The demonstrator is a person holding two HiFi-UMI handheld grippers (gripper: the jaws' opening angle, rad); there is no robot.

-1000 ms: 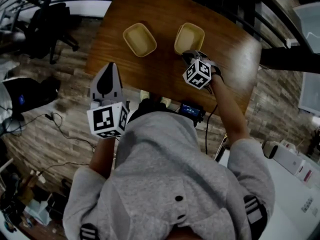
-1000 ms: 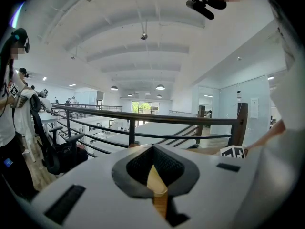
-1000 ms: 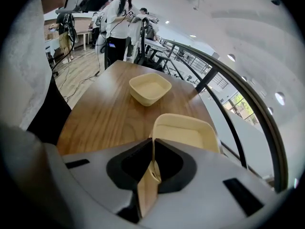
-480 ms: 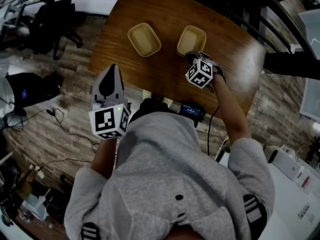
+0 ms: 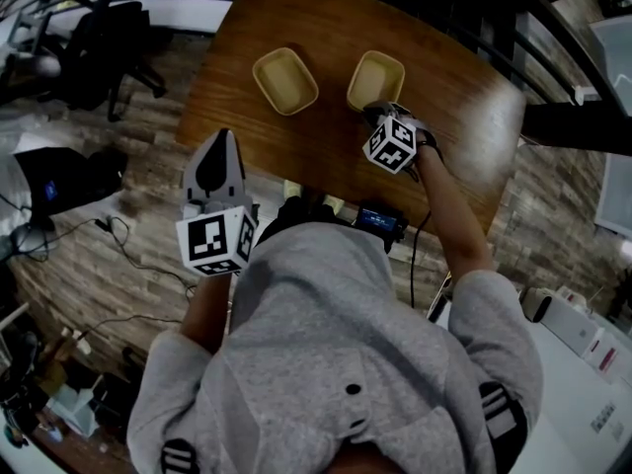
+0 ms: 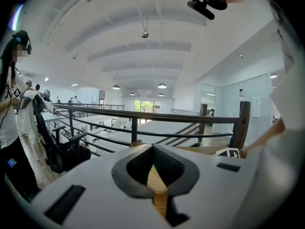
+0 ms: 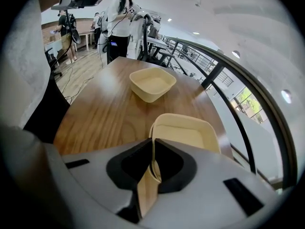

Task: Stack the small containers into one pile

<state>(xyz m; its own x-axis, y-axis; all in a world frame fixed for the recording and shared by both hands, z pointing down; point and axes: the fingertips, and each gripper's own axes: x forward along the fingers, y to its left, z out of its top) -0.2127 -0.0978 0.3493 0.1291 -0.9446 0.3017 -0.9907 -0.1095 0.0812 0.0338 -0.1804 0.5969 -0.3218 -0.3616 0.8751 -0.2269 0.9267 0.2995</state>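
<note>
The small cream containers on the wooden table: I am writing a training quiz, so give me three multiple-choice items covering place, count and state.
1. Where does the right claw grip? A the near rim of the right-hand cream plastic container; B the table edge; C a railing bar.
2. How many cream containers are there? A one; B two; C four.
3. The left claw is: A shut and empty; B holding a container; C wide open.
Answers: 1 A, the rim sits between its jaws; 2 B, the head view shows two; 3 A, its jaws meet on nothing.
</note>
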